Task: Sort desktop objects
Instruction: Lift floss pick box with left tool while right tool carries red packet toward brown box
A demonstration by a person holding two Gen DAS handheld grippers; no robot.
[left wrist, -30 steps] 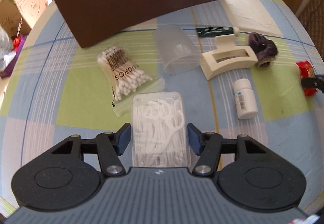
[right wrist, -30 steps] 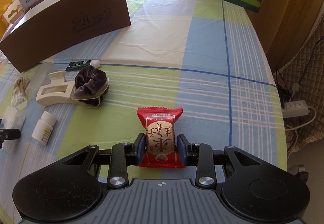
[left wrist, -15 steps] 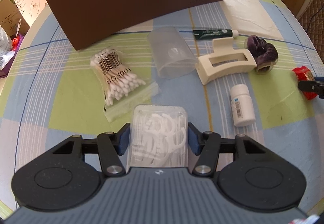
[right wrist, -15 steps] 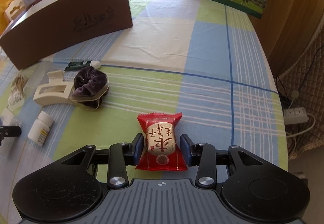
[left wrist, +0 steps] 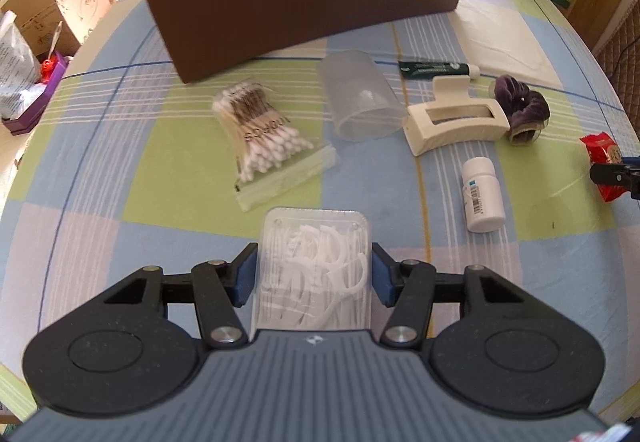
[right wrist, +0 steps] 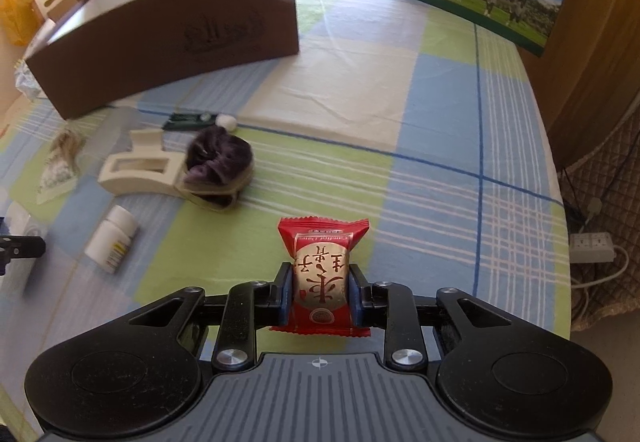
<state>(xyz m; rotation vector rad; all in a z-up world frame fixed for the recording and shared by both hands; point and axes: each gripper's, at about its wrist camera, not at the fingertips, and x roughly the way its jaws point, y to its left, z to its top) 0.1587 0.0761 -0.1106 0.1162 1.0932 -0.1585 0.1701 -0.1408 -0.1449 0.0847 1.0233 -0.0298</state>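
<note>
Both tools loaded over the table.

My left tool (left wrist: 314, 274) grips the clear floss box (left wrist: 314, 262) by its sides, just short of the swab bag (left wrist: 268, 138). My right tool (right wrist: 319, 292) is clamped on the red snack (right wrist: 322, 274). The brown box (right wrist: 168, 30) stands at the far side of the table (right wrist: 440, 146).

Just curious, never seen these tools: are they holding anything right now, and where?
Yes. The left hand-held gripper clamps the clear floss-pick box by its long sides. The right hand-held gripper pinches the red snack packet by its side edges.
</note>
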